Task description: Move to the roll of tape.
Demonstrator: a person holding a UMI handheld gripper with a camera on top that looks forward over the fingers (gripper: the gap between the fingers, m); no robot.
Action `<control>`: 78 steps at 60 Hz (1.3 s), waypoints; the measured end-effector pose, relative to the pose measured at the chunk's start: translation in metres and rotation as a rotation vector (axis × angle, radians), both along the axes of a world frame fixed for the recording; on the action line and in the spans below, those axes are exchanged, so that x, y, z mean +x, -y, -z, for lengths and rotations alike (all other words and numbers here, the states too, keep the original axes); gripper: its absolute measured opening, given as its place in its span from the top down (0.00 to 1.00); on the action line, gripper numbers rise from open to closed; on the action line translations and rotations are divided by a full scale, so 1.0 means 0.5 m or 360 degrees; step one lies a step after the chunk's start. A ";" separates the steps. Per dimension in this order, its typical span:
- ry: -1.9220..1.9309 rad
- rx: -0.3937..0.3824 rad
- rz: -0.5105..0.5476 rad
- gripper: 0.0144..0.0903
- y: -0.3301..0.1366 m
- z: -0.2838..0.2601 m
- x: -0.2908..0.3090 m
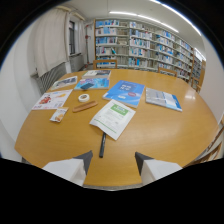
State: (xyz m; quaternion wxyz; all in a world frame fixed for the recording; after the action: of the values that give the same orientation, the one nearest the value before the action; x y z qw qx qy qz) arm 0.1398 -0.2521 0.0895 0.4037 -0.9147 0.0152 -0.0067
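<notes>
Table [150,135]: light wood, smooth, soft sheen under the ceiling lights. Leaflets [113,118]: paper, the blue one [124,93] glossy. Tape [83,97]: white, matt. Pen [102,145]: dark, looks plastic. My jaws stand apart; pads [85,159] dark and matt, bodies white, smooth plastic. Curtain [50,40]: pale cloth.

**A library reading room**

Long bookshelves [150,42] packed with rows of books line the wall beyond a broad round wooden tabletop [165,130]. Leaflets and brochures [124,93] lie spread over the tabletop. Beside the shelves, a curtained window [71,36] stands above a radiator [50,76].
</notes>
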 end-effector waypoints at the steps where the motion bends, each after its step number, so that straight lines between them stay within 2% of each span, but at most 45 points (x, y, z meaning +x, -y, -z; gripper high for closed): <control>1: 0.0001 -0.0003 -0.0014 0.08 0.005 -0.013 0.045; 2: -0.0002 0.0002 -0.0002 0.09 -0.002 -0.002 -0.001; 9: -0.0015 0.0004 -0.0035 0.08 0.002 -0.019 0.034; 19: -0.0030 0.0021 -0.0095 0.07 -0.023 -0.028 -0.039; 31: -0.0064 0.0026 -0.0156 0.08 -0.100 -0.015 -0.149; 45: -0.0045 0.0028 -0.0125 0.07 -0.263 0.004 -0.243; 64: 0.0009 -0.0006 -0.0018 0.08 -0.506 0.052 -0.286; 78: 0.0032 -0.0049 0.0021 0.08 -0.620 0.087 -0.299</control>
State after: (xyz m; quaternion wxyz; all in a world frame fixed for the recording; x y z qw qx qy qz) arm -0.0095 0.0578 0.0457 0.3897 -0.9206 0.0170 -0.0188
